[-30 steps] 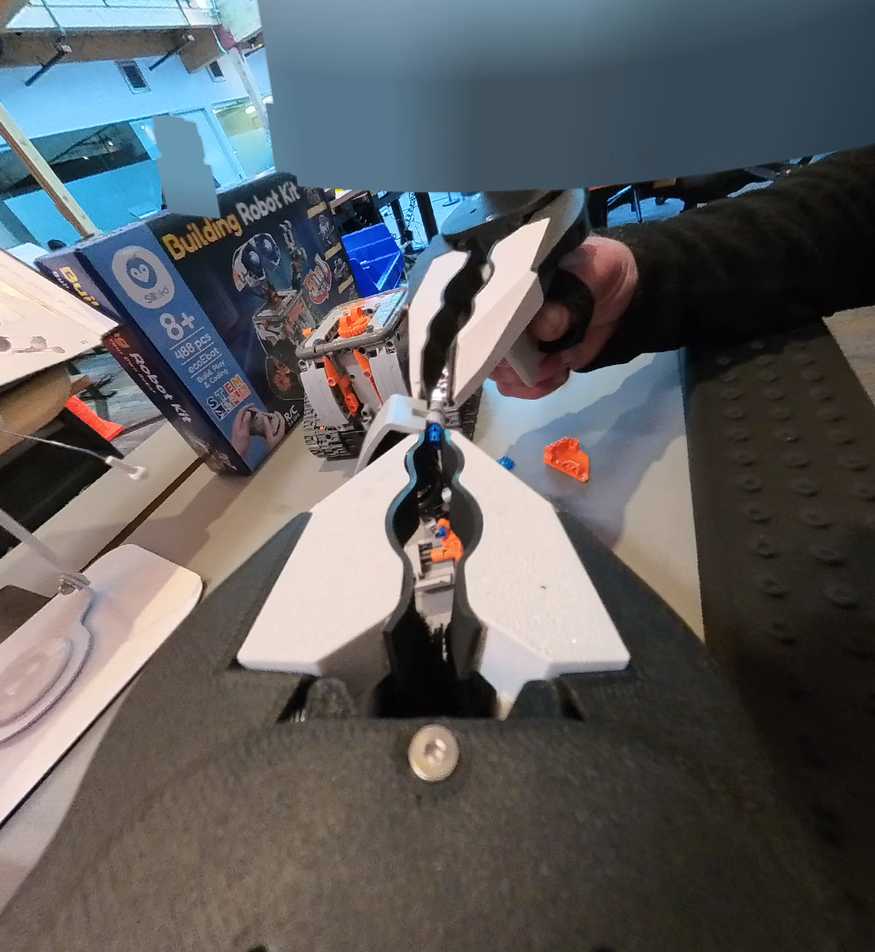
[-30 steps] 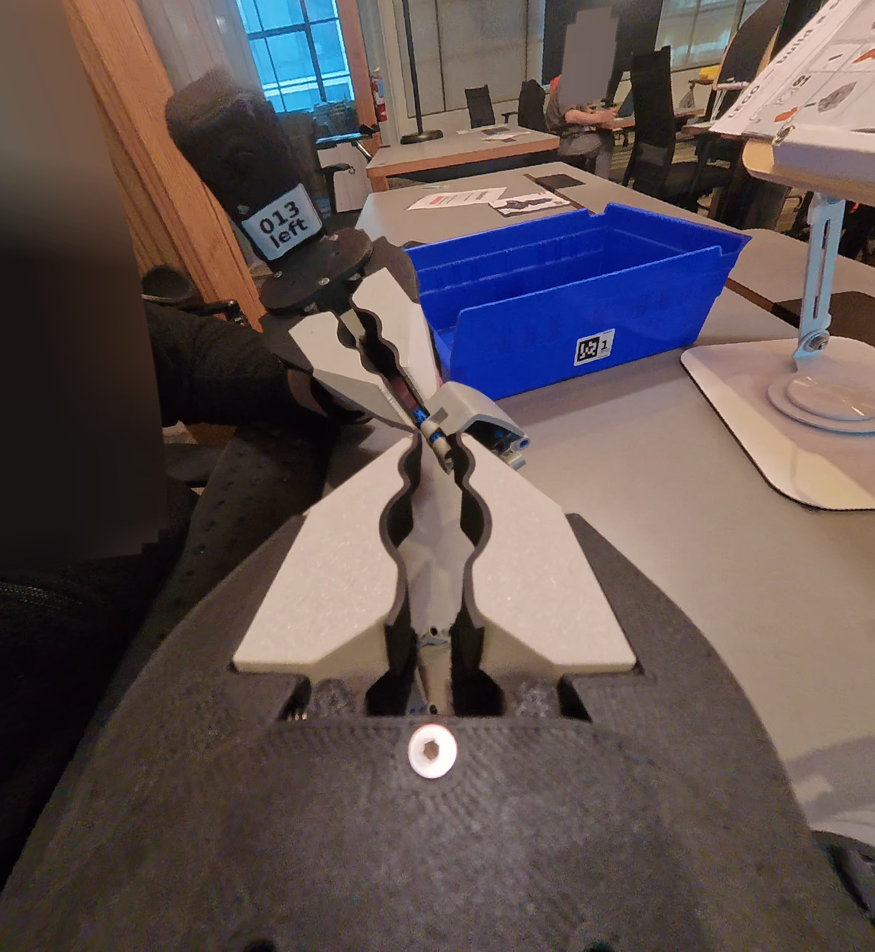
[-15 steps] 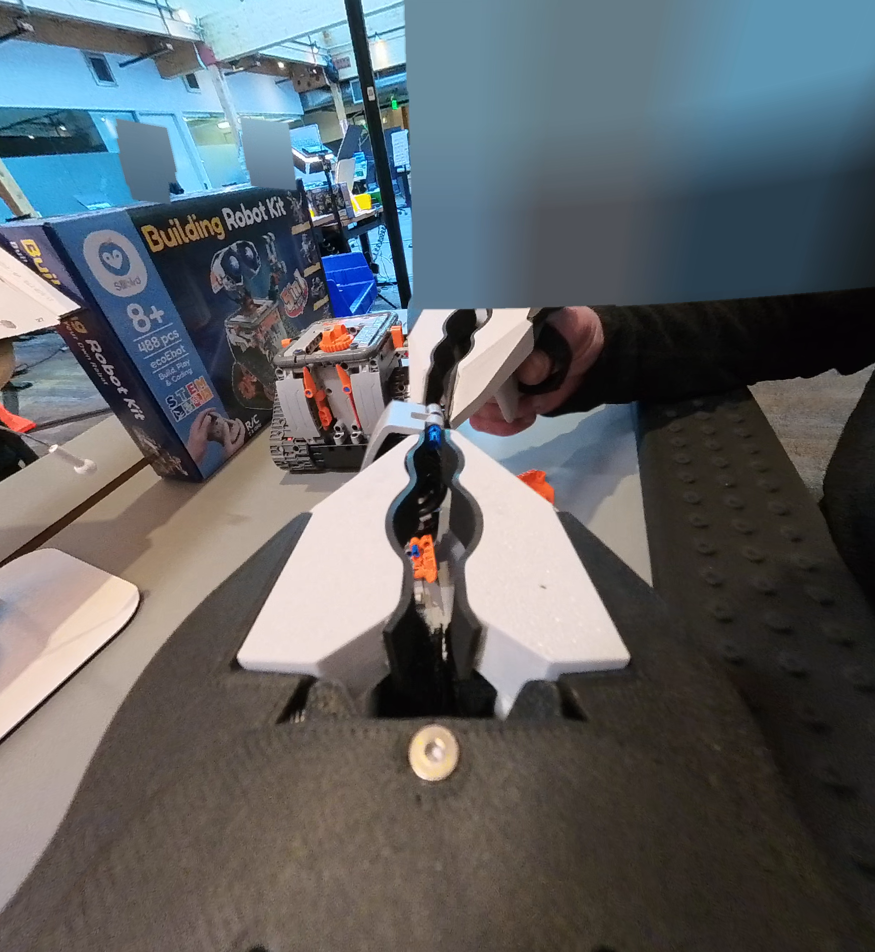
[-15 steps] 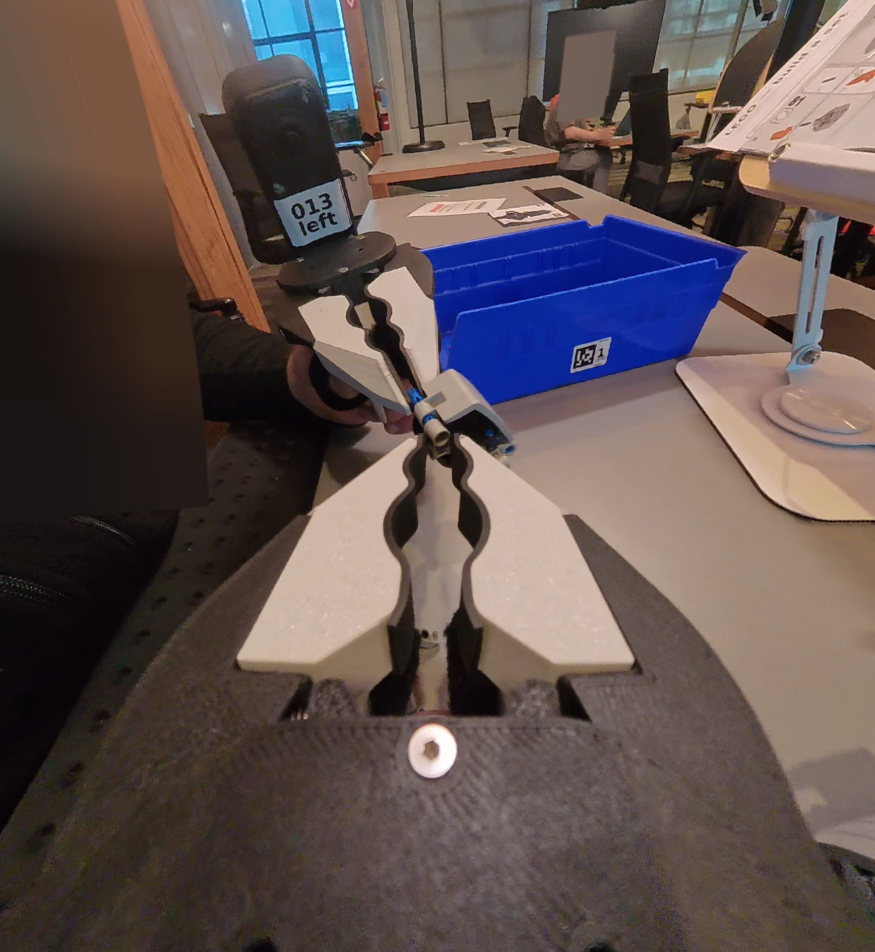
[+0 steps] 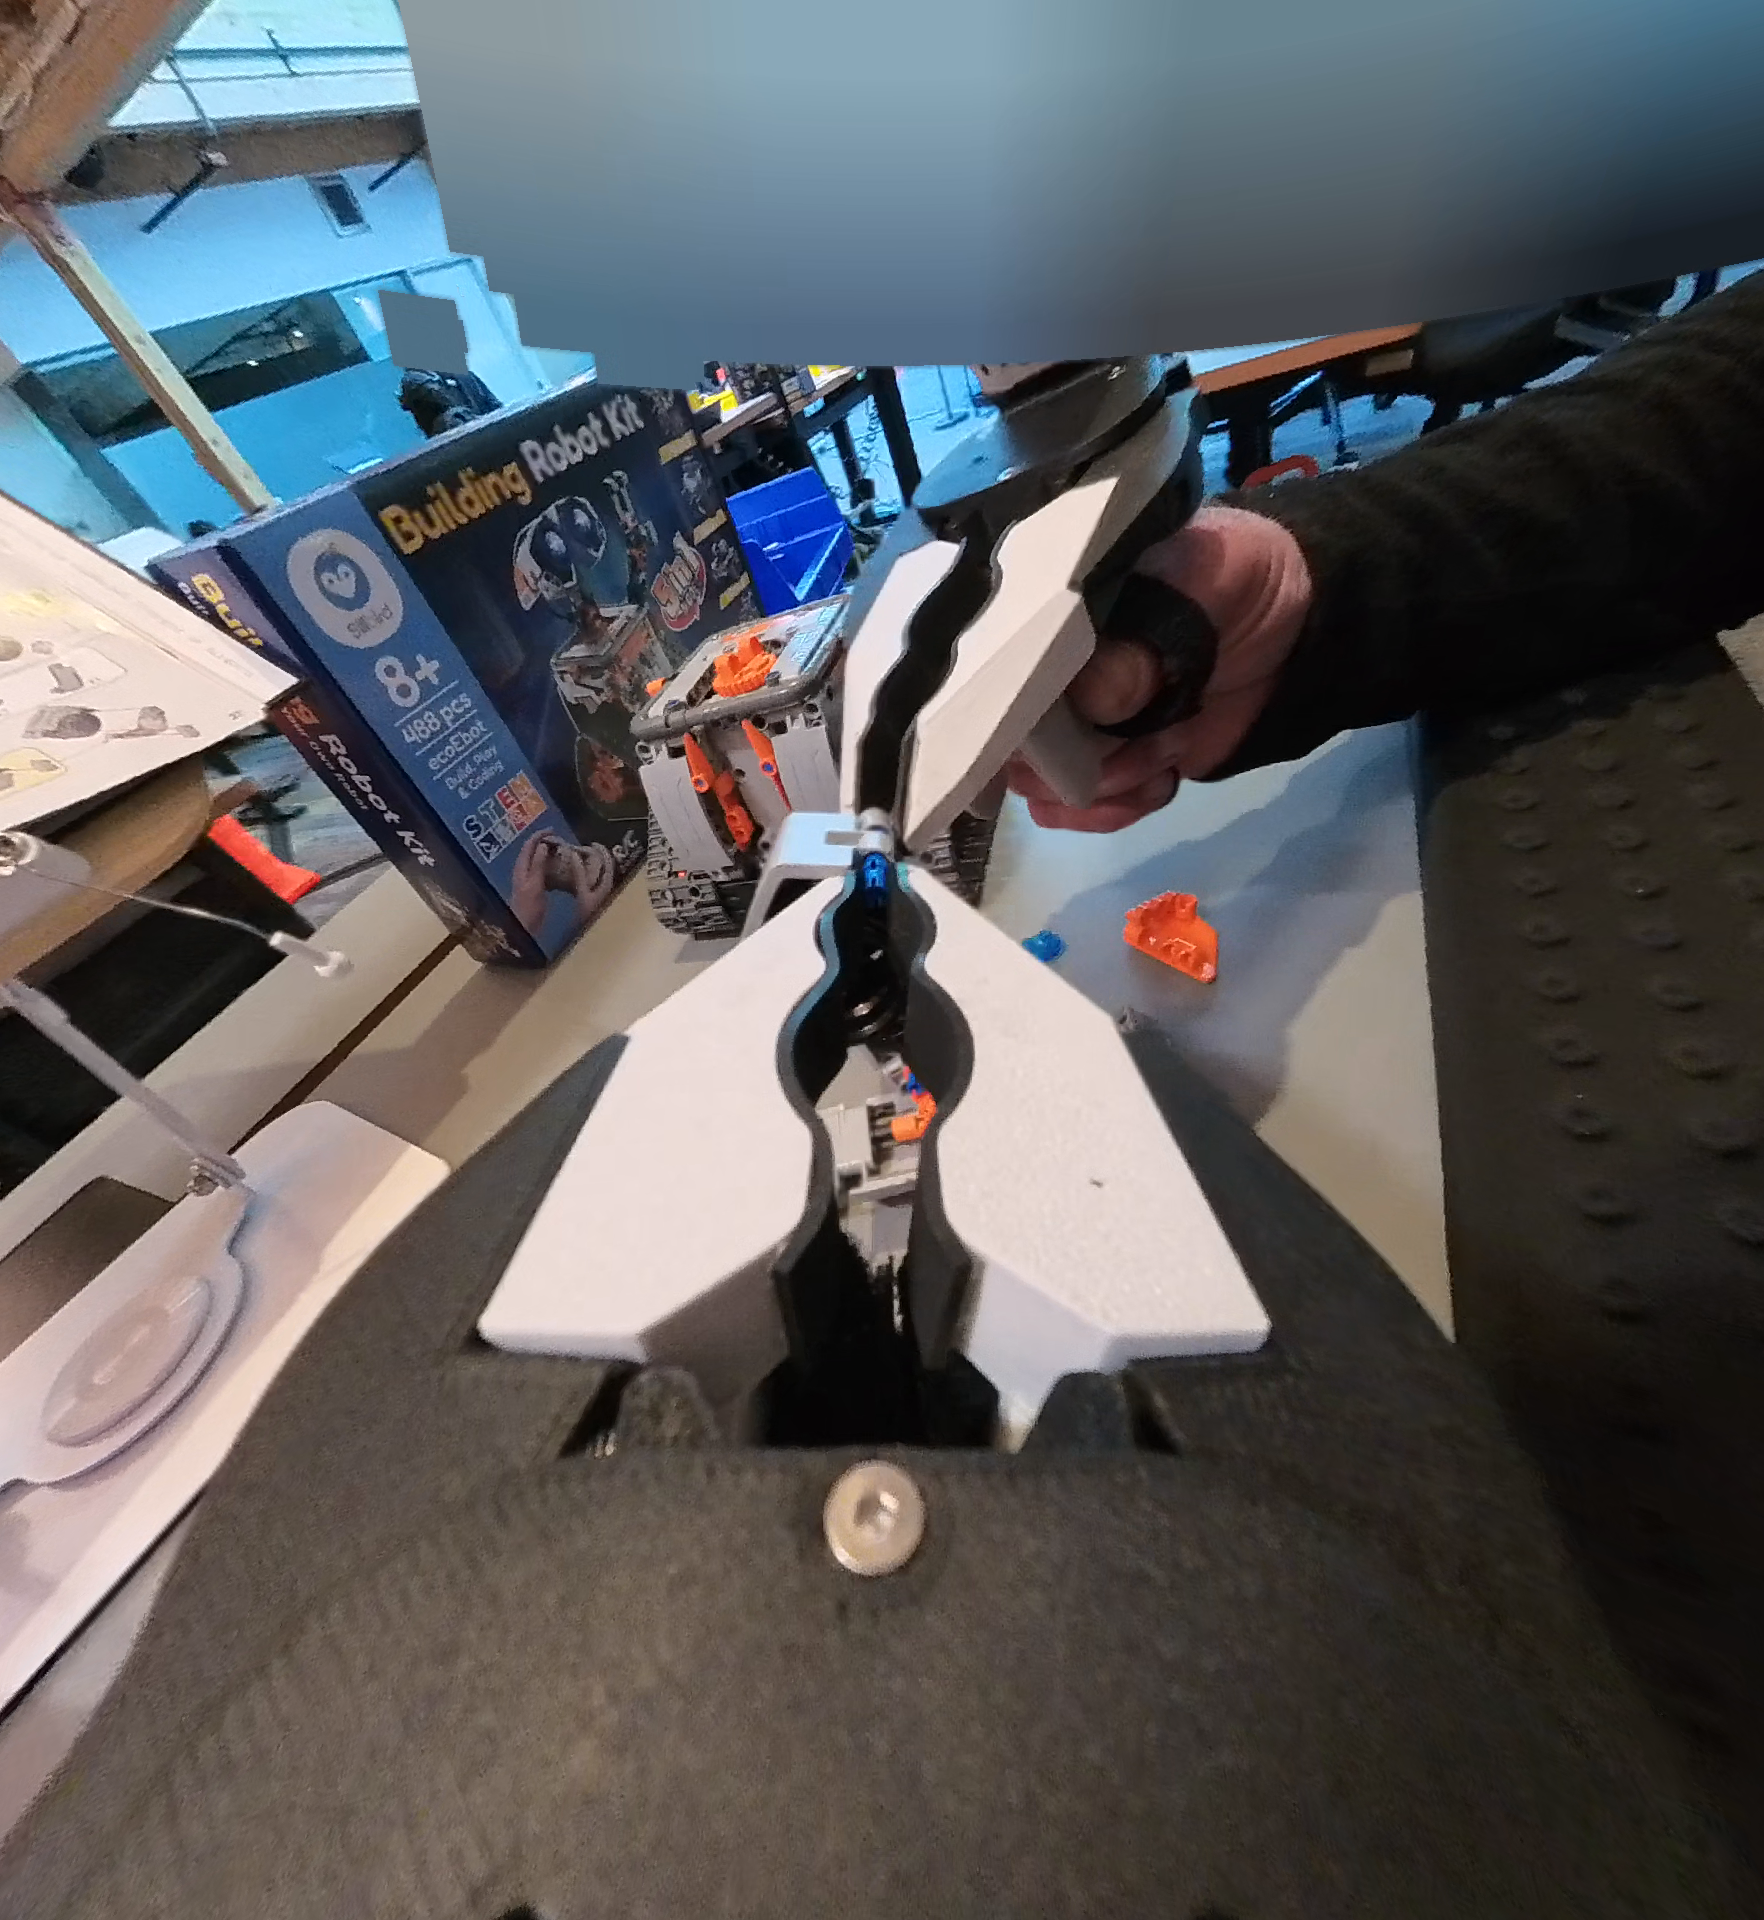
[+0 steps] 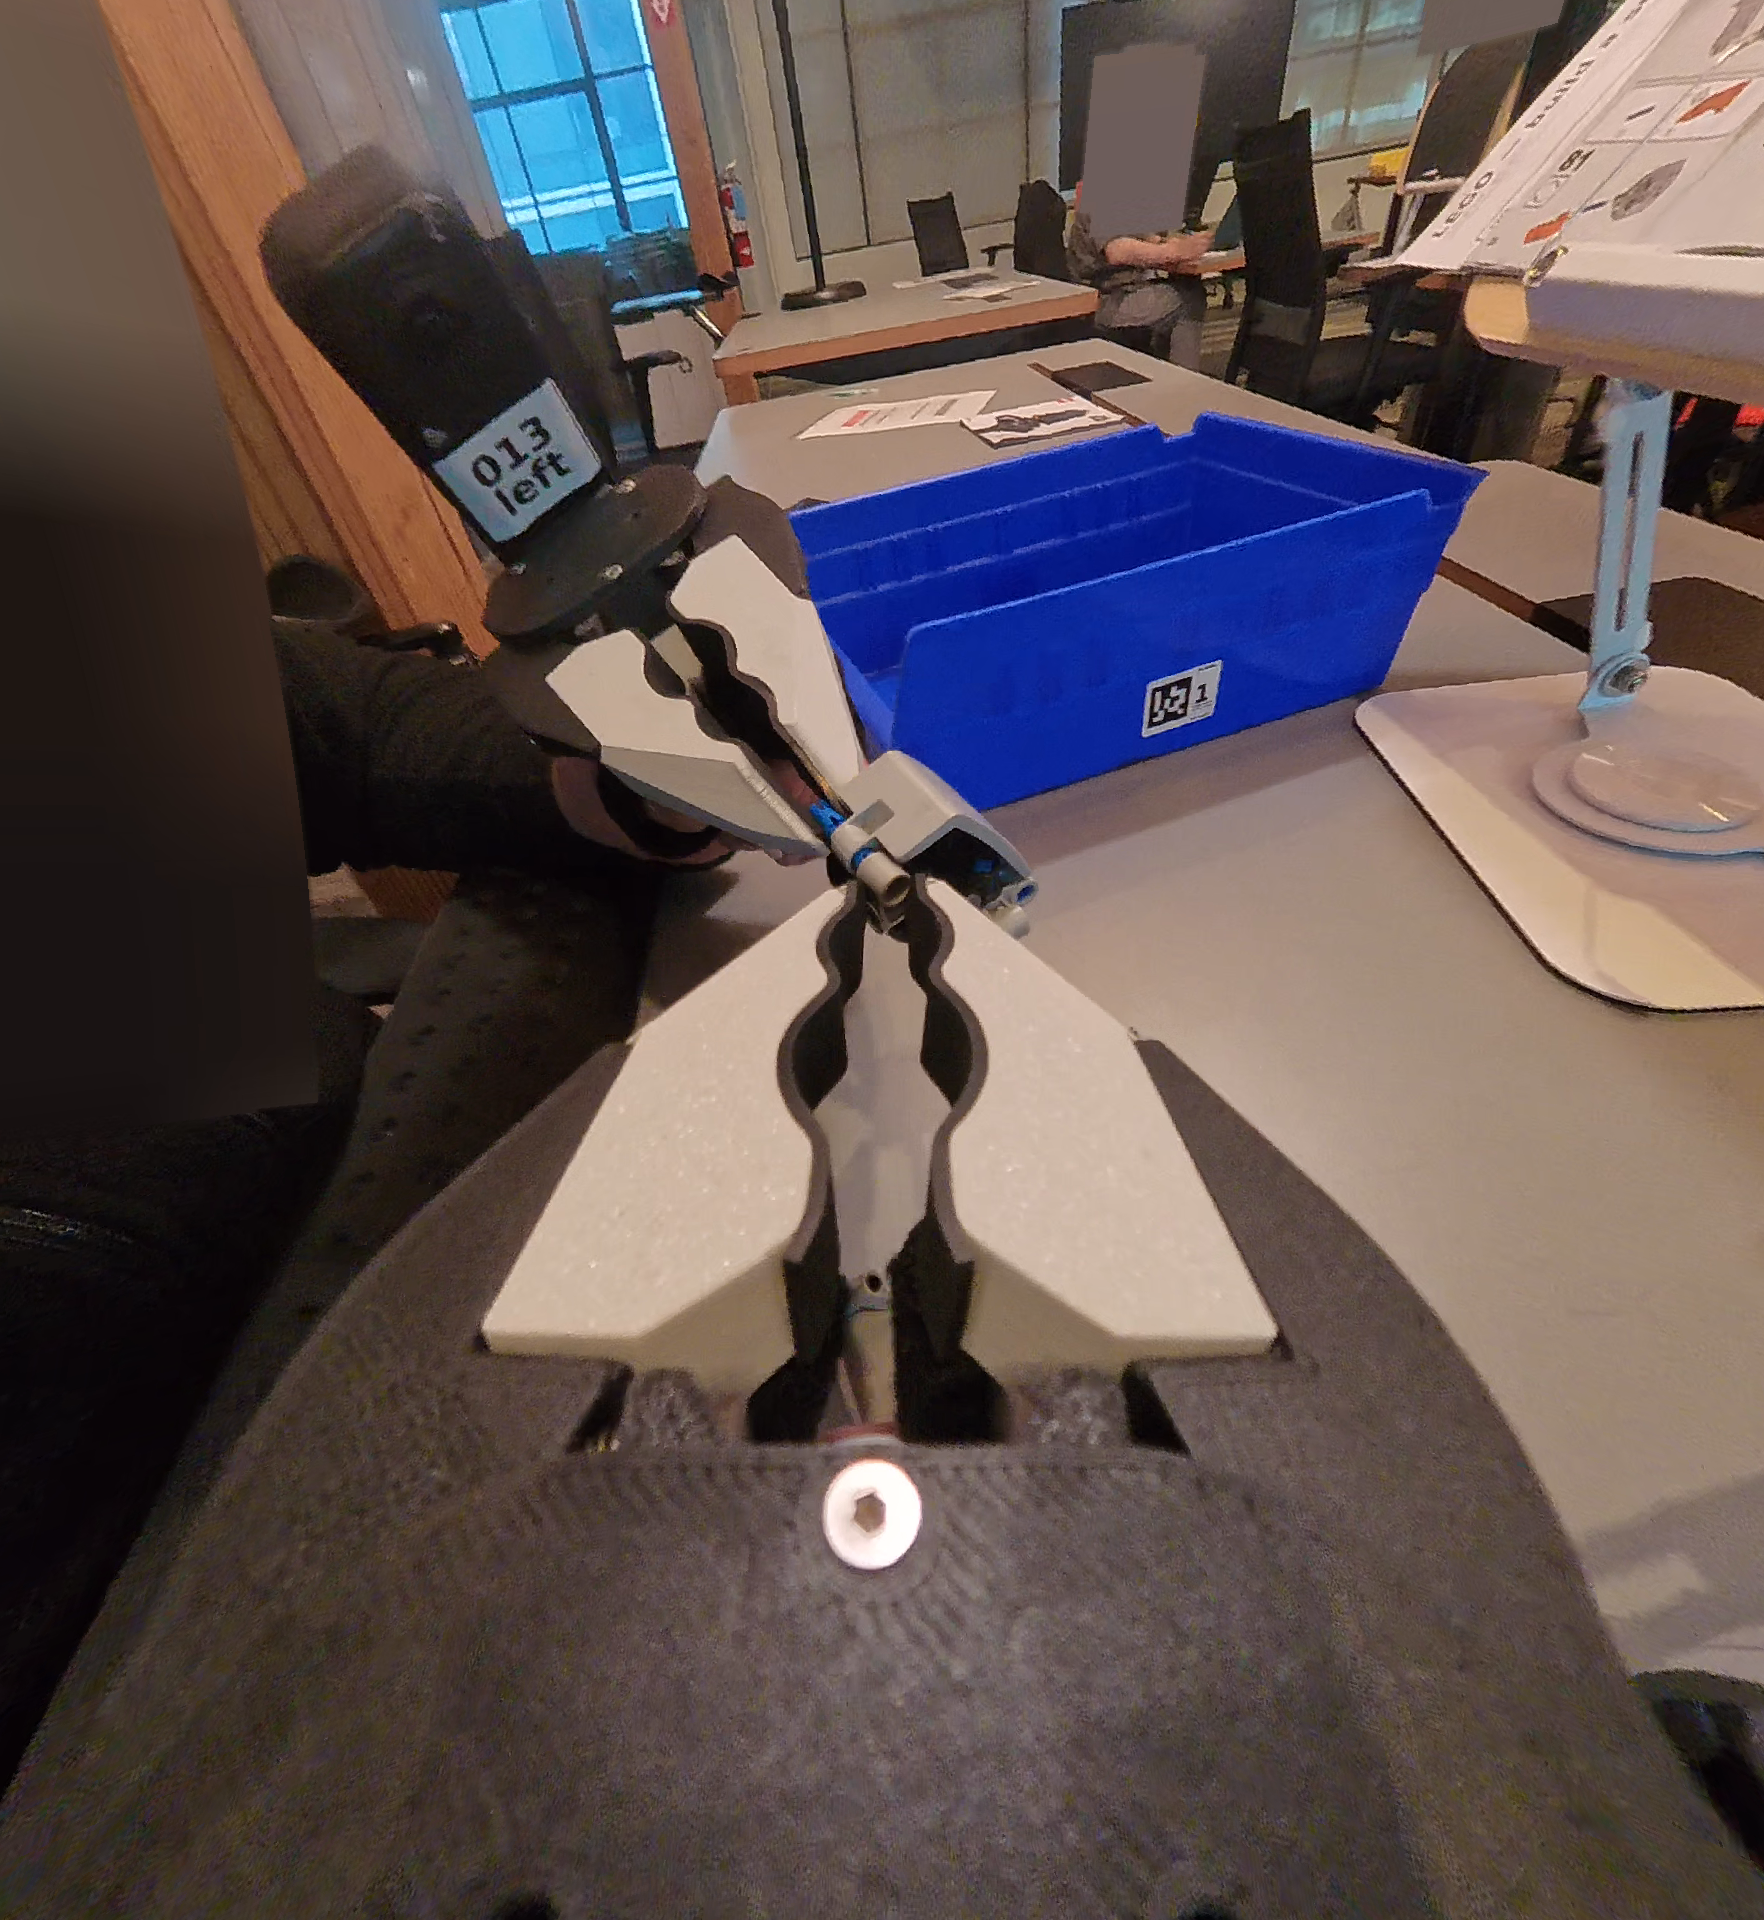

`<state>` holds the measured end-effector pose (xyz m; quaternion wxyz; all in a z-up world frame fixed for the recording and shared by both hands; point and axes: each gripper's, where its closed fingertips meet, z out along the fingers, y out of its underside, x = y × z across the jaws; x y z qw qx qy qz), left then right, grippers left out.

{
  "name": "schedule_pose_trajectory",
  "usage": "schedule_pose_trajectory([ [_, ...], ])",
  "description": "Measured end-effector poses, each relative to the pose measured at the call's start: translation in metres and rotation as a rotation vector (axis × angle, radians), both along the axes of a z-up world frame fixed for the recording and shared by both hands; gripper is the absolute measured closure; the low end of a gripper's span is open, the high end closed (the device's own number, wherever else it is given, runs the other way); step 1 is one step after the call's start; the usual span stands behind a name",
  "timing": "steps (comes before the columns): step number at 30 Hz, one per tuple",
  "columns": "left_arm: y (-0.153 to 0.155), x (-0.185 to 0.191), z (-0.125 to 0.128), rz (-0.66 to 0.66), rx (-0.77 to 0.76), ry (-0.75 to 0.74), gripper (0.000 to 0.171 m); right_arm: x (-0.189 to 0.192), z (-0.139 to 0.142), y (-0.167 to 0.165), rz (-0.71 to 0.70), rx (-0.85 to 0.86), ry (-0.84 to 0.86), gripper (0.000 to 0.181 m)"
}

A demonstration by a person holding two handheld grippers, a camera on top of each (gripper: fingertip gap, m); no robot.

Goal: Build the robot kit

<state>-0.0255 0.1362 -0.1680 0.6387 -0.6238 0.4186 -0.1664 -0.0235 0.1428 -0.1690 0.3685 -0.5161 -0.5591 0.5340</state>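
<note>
While your left gripper (image 5: 873, 883) pinches a blue pin (image 5: 872, 871), your right gripper (image 6: 883, 899) clamps the grey brick piece (image 6: 914, 805), tips meeting above the table (image 6: 1273, 1039); blue bin (image 6: 1117, 603) behind.

My grey counter (image 6: 1273, 987) has a blue bin (image 6: 1117, 613) and a white stand base (image 6: 1636, 831) sitting on it, plus a toy kit box (image 5: 462, 675), tracked brick robot (image 5: 743, 748) and loose orange piece (image 5: 1172, 937).

Left claw (image 5: 873, 883) and right claw (image 6: 883, 899) tip to tip — both pinched closed, each in a hand (image 5: 1169, 665).
</note>
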Motion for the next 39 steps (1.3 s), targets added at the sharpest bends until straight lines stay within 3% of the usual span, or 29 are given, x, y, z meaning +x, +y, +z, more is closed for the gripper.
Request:
schedule_pose_trajectory([
  [23, 0.007, -0.003, -0.013, 0.168, 0.154, 0.279, 0.171, -0.004, -0.009, 0.006, -0.122, 0.089, -0.068, 0.176],
  [39, 0.016, -0.005, -0.017, 0.236, 0.130, 0.287, 0.171, -0.010, -0.019, 0.013, -0.266, 0.345, -0.140, 0.176],
])
